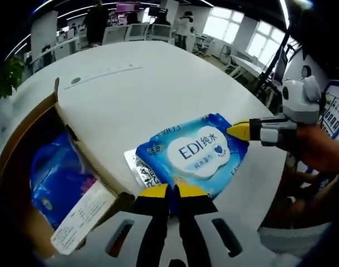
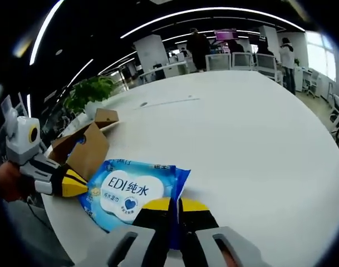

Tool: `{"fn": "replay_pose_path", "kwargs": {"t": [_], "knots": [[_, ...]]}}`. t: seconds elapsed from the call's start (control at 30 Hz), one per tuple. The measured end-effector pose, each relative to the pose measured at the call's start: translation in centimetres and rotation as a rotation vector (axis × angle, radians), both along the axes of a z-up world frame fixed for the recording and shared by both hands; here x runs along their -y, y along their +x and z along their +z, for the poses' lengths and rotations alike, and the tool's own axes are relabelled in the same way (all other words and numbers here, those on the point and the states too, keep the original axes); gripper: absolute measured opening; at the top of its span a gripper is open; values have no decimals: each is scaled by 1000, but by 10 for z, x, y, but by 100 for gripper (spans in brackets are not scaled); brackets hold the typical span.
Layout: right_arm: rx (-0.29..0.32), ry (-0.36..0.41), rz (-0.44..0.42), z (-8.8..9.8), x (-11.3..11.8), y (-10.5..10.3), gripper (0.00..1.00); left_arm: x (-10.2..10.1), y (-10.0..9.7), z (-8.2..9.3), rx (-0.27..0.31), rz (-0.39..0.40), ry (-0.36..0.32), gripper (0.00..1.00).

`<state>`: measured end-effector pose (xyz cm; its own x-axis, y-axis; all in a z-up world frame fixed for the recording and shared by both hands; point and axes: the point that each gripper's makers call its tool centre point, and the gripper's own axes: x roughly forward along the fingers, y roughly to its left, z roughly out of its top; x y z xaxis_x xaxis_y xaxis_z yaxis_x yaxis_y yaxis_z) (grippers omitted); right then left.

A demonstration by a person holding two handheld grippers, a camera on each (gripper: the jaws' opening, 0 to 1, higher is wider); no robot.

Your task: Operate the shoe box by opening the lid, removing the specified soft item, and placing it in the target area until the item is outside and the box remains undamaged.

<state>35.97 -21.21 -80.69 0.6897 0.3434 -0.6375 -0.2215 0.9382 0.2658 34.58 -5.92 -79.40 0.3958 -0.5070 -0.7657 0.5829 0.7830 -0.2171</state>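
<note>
Shoe box: open at the table edge, a second blue pack inside; wet-wipe pack already out, flat on the white top just beside the box, so removal looks done and only release remains. Right gripper: jaws closed on the pack's edge; left gripper: jaws together at the pack's near edge, grip uncertain.

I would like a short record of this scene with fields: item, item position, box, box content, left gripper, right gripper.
item: blue wet wipes pack, white label reading EDI
item position: flat on the white table, outside the box
box: brown shoe box, open, at the table edge
box content: another blue pack inside
left gripper: jaws together at the pack's near edge
right gripper: shut on the pack's edge
</note>
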Motion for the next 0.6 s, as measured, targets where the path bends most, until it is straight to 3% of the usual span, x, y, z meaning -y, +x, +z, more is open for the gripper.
{"fn": "replay_pose_path", "kwargs": {"t": [0.17, 0.6], "knots": [[10, 2, -27, 5, 7, 0, 0, -6, 3, 6, 33, -16, 27, 0], [50, 22, -98, 21, 27, -11, 0, -11, -6, 17, 54, -9, 16, 0]]}}
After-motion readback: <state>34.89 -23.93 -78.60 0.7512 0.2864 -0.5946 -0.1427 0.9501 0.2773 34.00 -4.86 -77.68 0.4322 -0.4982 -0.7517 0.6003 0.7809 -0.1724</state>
